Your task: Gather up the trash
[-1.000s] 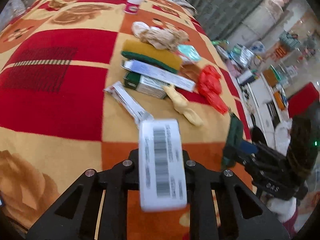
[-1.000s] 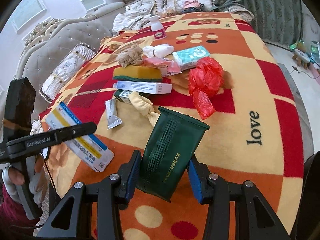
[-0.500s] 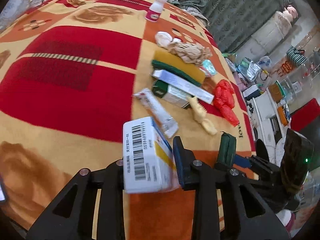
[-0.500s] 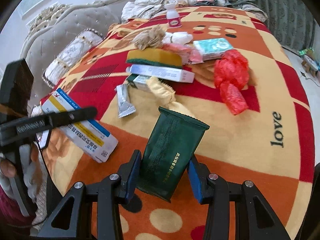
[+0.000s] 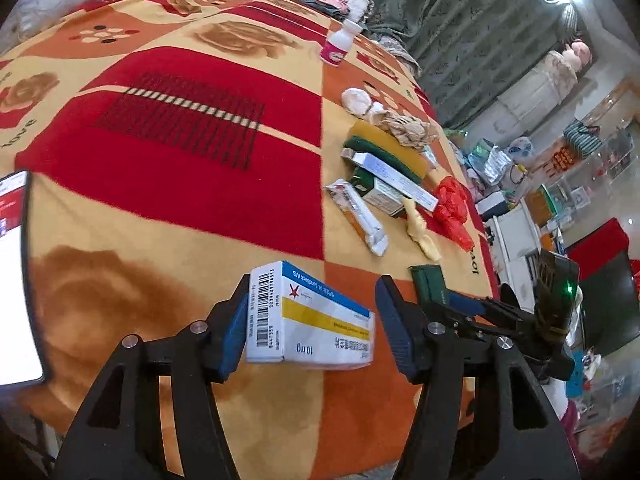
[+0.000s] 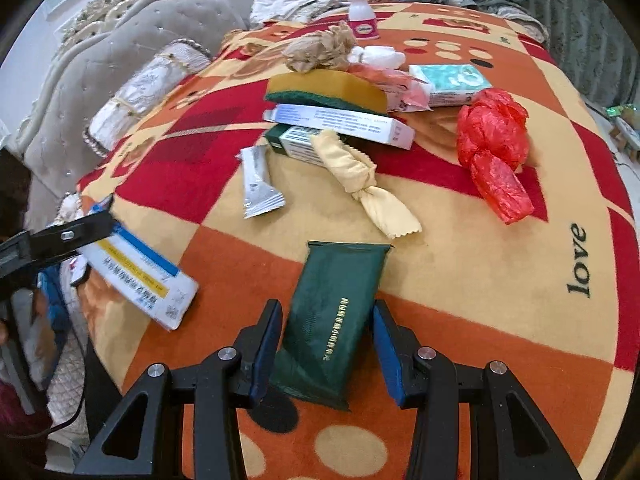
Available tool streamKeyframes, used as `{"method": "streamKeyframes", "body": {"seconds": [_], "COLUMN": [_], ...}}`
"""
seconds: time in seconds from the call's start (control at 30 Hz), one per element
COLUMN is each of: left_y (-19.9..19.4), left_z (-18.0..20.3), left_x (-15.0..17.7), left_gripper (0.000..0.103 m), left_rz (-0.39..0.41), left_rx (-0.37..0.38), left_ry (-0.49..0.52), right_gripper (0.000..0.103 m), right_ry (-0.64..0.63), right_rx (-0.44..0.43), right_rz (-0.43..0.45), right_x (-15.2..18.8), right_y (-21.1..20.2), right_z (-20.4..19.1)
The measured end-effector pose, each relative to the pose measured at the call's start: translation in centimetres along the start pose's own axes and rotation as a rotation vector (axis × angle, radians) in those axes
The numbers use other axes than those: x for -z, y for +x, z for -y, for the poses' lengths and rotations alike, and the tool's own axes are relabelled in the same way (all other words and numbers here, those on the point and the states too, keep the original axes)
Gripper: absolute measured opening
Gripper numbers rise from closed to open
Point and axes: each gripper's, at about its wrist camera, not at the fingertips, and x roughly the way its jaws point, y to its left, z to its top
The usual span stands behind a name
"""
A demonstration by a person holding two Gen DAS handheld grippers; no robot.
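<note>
Two claws are in view, both spread, and neither is clamping anything.

Far left in the left wrist view, a lit phone lies at the edge of the blanket.

Your left claw is open wide around the white medicine box, the one with blue and yellow stripes. The left pad sits against the barcode end and the right pad stands clear of the other end. From the right wrist view the box lies flat on the blanket near the bed's left edge, with one left finger above it.

Your right claw is open, and the dark green pouch lies between the pads on the orange patch of blanket. There's a slim gap at the right pad. The left pad is close, but I can't tell if it touches.

The rest of the trash is beyond the pouch, mid-bed:
- A silver sachet sits alone at the left of the pile.
- A knotted yellow cloth has its top end resting on the small green box.
- A long white carton lies across that box, with the yellow-green sponge just behind it.
- Crumpled brown paper sits behind the sponge, and a white bottle with a pink label stands upright further back.
- A teal tissue pack is to the right of the sponge.
- A knotted red plastic bag is at the far right, apart from the cartons.
</note>
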Motion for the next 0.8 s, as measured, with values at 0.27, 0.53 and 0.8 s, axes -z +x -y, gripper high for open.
{"method": "streamKeyframes", "body": {"seconds": [0.27,0.53,0.8], "left_y": [-3.0,-2.1,1.3], "left_z": [-1.7,-3.1,-2.9], "left_x": [-0.4,3.0,2.0], "left_gripper": [0.059,0.059,0.059], "left_rz": [0.069,-0.069,-0.071], "left_rx": [-0.075,-0.230,-0.265], "left_ry": [-0.018,-0.002,-0.008], "right_gripper": [0.054,0.059,0.061], "right_ry": [-0.063,-0.067,-0.062], "right_rx": [0.058,0.051,0.047], "right_rz": [-0.008,-0.010,-0.009], "right_x": [-0.3,-0.3,-0.5], "right_y": [0.8,0.7,1.0], "right_z": [-1.3,-1.2,-1.4]}}
